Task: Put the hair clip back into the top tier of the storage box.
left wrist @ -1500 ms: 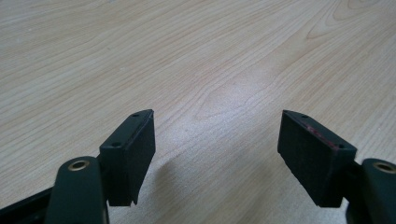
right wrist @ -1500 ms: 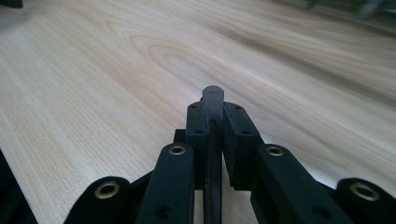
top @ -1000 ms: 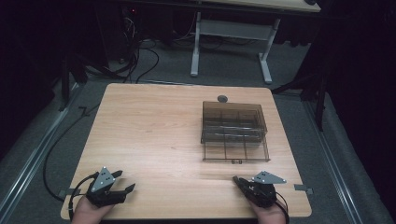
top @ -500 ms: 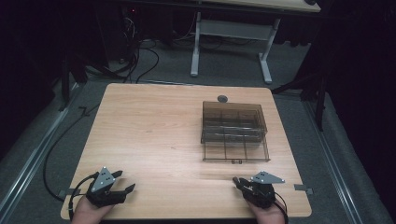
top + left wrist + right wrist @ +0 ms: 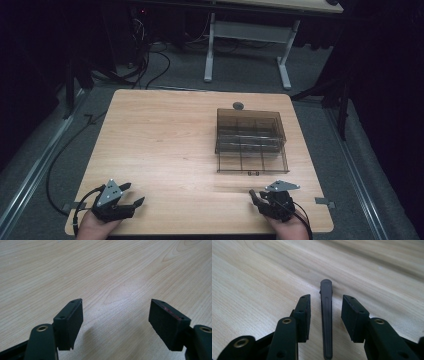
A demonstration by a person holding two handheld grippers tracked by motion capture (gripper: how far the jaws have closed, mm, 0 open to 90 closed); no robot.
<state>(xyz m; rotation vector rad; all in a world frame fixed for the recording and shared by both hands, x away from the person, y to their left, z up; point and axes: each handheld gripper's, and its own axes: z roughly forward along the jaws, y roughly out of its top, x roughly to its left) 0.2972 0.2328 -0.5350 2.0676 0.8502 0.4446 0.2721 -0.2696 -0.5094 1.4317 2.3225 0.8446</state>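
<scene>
Down at the near right corner of the wooden table, the right gripper rests low over the top with its jaws parted, having just been opening. In the right gripper view a slim dark hair clip lies flat on the wood between the two black pads, running lengthwise along the jaws with its rounded tip pointing away from the camera. Bare wood shows on both sides of the clip, so neither pad presses on it; the clip is released, lying free on the table inside the gap of the right gripper.

At the near left corner the left gripper sits in the person's hand, also low over the table. Its own view shows the left gripper with jaws spread wide and nothing but wood grain between them.

Farther back on the right half of the table stands a smoky see-through plastic box with a drawer pulled out toward the person, divided into small compartments. It stands well apart from both grippers. A small round grey disc lies just behind the box near the far edge. A cable trails off the left side of the table onto the floor.
</scene>
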